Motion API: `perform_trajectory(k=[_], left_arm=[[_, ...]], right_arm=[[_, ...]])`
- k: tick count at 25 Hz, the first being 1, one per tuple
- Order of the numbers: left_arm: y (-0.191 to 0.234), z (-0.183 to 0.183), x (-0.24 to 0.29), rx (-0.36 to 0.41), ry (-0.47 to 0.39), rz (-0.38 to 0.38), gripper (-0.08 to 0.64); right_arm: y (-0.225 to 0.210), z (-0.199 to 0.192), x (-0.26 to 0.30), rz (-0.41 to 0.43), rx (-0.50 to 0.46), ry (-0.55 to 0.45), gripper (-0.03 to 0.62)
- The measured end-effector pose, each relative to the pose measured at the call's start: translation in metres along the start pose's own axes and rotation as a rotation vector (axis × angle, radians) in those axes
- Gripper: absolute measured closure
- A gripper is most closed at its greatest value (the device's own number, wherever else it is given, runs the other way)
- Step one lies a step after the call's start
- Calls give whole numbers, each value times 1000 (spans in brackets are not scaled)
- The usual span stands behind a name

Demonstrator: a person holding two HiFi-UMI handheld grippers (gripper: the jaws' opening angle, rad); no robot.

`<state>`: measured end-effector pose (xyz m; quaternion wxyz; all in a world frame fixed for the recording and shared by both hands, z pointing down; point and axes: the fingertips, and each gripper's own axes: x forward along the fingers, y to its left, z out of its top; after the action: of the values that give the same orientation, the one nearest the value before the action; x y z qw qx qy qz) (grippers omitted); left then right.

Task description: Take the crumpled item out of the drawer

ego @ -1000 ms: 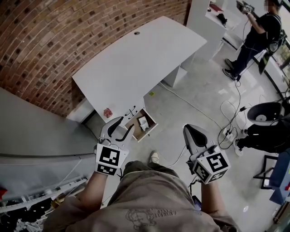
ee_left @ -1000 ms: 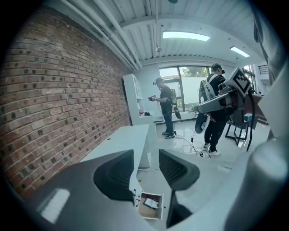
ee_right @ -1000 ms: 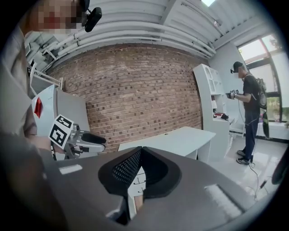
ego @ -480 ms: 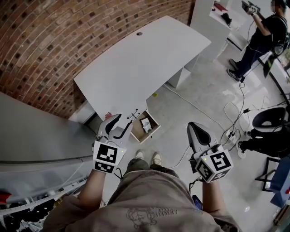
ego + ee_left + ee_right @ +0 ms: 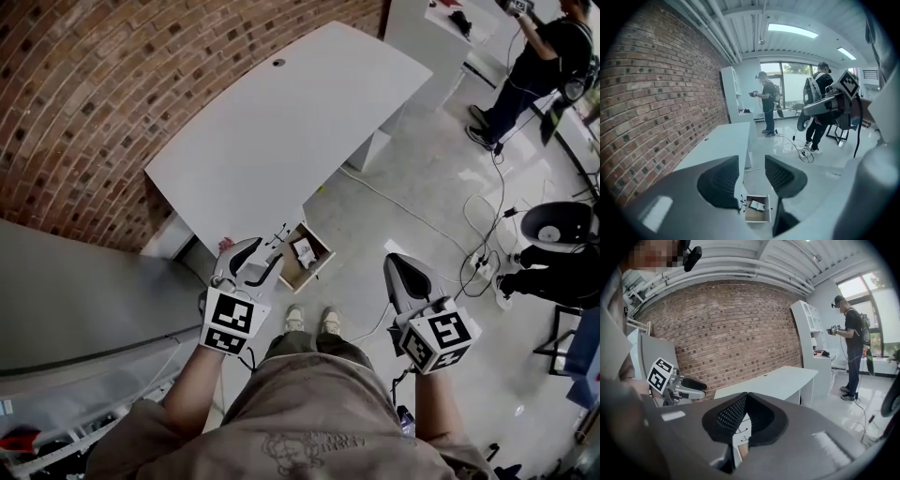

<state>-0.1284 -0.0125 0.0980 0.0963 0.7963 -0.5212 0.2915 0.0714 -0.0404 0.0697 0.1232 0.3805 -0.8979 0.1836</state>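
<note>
Between the jaws of the left gripper [image 5: 751, 177] nothing is being held; the two dark ribbed pads are standing wide apart. Through that gap, lower down and well apart from the gripper, the open drawer [image 5: 752, 217] is showing, with the crumpled item [image 5: 758, 205] lying on its brown floor toward the far end.

Item: pale, small, a little longer than wide. Its long axis is running slantwise across the drawer in the left gripper view. Which end is leading cannot be told at this size, nor what it is made of.

From the head view, the left gripper [image 5: 261, 257] is pointing forward at the drawer [image 5: 292, 275], one jaw tip overlapping the drawer's near-left edge. The right gripper [image 5: 403, 273] is hanging over the floor [image 5: 422, 187] with its jaws pressed together and nothing in them, as the right gripper view [image 5: 746, 414] confirms. Both forearms are reaching forward from the torso, marker cubes facing up.

Crumpled item [image 5: 303, 250] is sitting just under the front edge of the white surface [image 5: 281, 131], which is covering the drawer's back end. Right gripper view: the shut jaws are hiding nearly all of the drawer.
</note>
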Motion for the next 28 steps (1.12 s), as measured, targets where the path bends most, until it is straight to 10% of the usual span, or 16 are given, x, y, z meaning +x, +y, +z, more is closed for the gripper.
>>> perform_trajectory(k=[28], left_arm=[[-53, -215, 216, 54, 277, -248, 387]], right_arm=[[-69, -189, 133, -62, 126, 242, 563]])
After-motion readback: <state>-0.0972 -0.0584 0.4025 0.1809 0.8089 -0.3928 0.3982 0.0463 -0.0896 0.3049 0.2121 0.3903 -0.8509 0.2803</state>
